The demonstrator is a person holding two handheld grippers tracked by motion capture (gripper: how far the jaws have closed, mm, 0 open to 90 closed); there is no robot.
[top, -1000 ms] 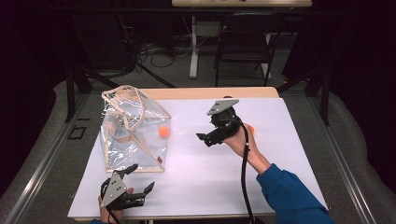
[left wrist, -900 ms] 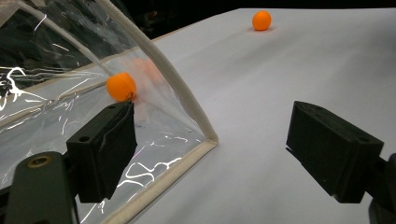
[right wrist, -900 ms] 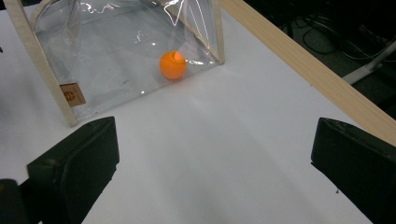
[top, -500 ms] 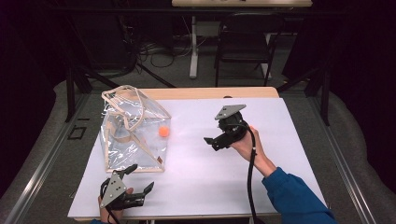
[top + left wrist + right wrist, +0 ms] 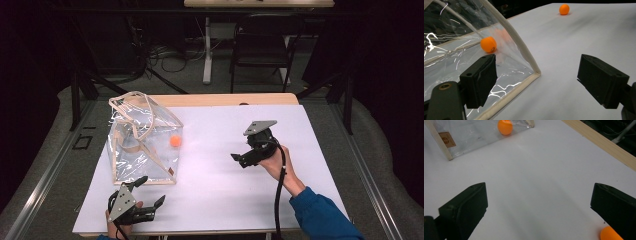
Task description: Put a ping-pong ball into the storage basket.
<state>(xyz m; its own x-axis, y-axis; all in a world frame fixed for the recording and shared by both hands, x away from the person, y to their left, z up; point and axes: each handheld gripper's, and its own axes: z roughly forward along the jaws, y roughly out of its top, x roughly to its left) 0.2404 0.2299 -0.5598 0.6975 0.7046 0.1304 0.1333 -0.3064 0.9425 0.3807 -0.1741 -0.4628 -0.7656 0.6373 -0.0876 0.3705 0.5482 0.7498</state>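
A clear plastic bag [image 5: 142, 145] with beige trim stands at the table's left. An orange ball [image 5: 175, 141] lies inside it by its right wall, and it shows through the plastic as a ball [image 5: 488, 44] [image 5: 505, 127] in both gripper views. A second orange ball [image 5: 564, 9] lies on the bare white tabletop; it shows as a ball [image 5: 610, 233] just beside my right gripper's right jaw. My right gripper [image 5: 239, 160] [image 5: 536, 212] hangs open over the table's middle right, jaws pointing left toward the bag. By the bag's near corner, my left gripper [image 5: 154, 189] [image 5: 540, 82] stands open and holds nothing.
The white tabletop [image 5: 215, 200] has a wooden strip [image 5: 225, 99] along its far edge. A cable [image 5: 280, 190] trails from the right gripper along the blue sleeve [image 5: 322, 215]. Beyond the table stand a chair [image 5: 260, 45] and floor cables.
My right gripper has moved to the right and nearer the person, away from the bag. The left gripper, the bag and the ball in it have stayed put.
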